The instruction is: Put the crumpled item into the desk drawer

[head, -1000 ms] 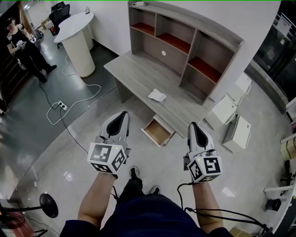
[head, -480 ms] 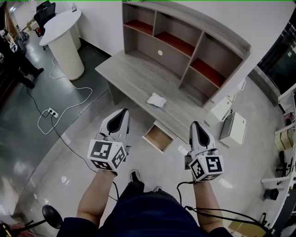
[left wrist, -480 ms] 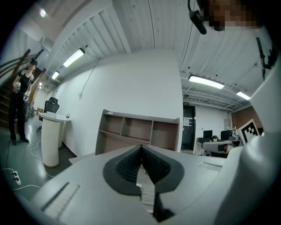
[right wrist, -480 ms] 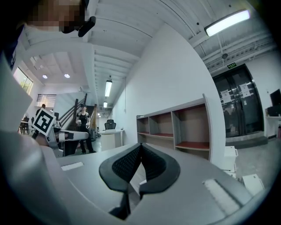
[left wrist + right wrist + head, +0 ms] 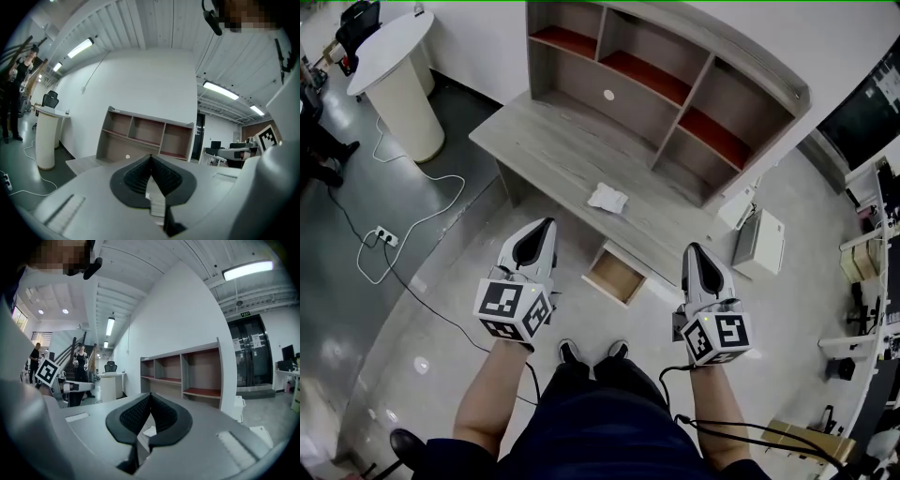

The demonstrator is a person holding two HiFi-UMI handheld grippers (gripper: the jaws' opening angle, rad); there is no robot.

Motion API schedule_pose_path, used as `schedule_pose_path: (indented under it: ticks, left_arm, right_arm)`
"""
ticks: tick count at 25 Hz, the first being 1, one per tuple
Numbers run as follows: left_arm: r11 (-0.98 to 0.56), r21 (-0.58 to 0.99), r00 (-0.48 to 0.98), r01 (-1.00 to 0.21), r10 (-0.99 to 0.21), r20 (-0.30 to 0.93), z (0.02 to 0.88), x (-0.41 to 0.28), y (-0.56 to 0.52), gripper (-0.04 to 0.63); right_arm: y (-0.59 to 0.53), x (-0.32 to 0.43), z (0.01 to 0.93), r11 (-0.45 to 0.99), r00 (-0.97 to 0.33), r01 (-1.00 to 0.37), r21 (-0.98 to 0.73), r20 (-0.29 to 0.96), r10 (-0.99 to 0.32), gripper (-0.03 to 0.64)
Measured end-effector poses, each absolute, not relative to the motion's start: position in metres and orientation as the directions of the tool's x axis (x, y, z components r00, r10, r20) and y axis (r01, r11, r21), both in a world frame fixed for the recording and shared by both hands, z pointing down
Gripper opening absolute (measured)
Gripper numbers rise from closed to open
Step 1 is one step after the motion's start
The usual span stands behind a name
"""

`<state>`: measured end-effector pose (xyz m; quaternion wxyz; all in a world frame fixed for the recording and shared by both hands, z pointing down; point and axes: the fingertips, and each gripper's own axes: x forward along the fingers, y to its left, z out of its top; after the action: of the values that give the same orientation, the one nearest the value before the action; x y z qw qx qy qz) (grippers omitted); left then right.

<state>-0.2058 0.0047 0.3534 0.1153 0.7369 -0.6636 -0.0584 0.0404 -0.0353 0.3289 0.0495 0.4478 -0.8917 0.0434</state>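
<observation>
A crumpled white item (image 5: pixel 607 197) lies on the grey wooden desk (image 5: pixel 553 150), near its front edge. Below that edge the desk drawer (image 5: pixel 614 275) stands pulled open, its inside showing bare wood. My left gripper (image 5: pixel 547 225) (image 5: pixel 150 157) is held in the air left of the drawer, shut with nothing in it. My right gripper (image 5: pixel 693 249) (image 5: pixel 150 394) hovers right of the drawer, also shut and empty. Both point toward the desk and are well short of the item.
A shelf hutch (image 5: pixel 656 84) with red-lined compartments stands on the desk's back. A white round table (image 5: pixel 389 56) is at far left, with a cable and power strip (image 5: pixel 384 236) on the floor. White cabinets (image 5: pixel 759 244) stand right of the desk. My feet (image 5: pixel 572 352) are just before the drawer.
The desk and drawer have drifted left and down in the head view as I stepped closer. Both grippers keep their pose and stay shut.
</observation>
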Motion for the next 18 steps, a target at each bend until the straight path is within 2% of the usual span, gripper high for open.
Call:
schedule_pose_path:
  ticks: [18]
  left_arm:
    - [-0.012, 0.155, 0.041, -0.988, -0.981, 0.187, 0.388, -0.201, -0.077, 0.005]
  right_arm:
    - [-0.14, 0.046, 0.356, 0.649, -0.664, -0.746, -0.151, 0.105, -0.74, 0.006]
